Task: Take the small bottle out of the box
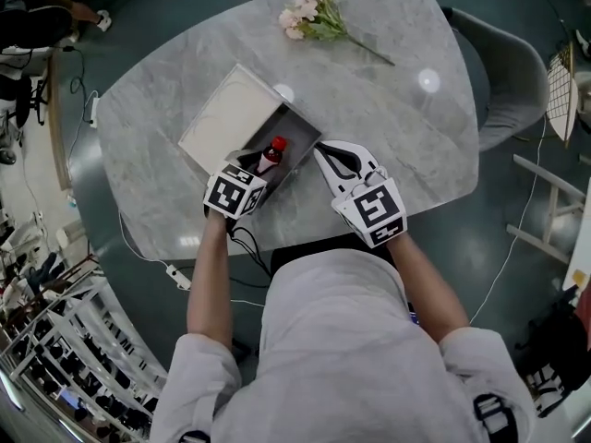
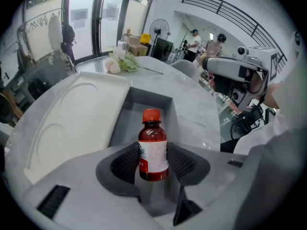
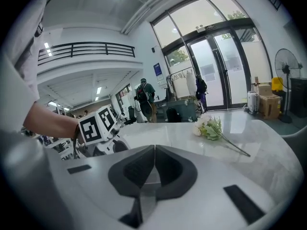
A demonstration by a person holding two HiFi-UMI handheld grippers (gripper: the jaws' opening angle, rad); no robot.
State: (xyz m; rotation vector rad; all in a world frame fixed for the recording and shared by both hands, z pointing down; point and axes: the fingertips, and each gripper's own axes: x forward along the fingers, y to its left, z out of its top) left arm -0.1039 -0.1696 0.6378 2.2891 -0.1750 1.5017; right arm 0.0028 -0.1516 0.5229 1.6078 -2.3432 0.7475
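A small bottle (image 2: pixel 153 147) of dark red liquid, with a red cap and a white label, stands upright between the pads of my left gripper (image 2: pixel 153 163), which is shut on its body. In the head view the bottle (image 1: pixel 271 154) sits over the near end of the open grey box (image 1: pixel 294 129), with the left gripper (image 1: pixel 263 166) just behind it. The box's white lid (image 1: pixel 226 118) lies flat to the left. My right gripper (image 1: pixel 329 158) hangs beside the box's right side, jaws together and empty; in its own view the jaws (image 3: pixel 153 163) meet tip to tip.
A marble table (image 1: pixel 397 127) carries the box. A bunch of pale pink flowers (image 1: pixel 312 16) lies at its far edge. A grey chair (image 1: pixel 503 81) stands at the right. Cables run on the floor at the left, and people stand far off in the hall.
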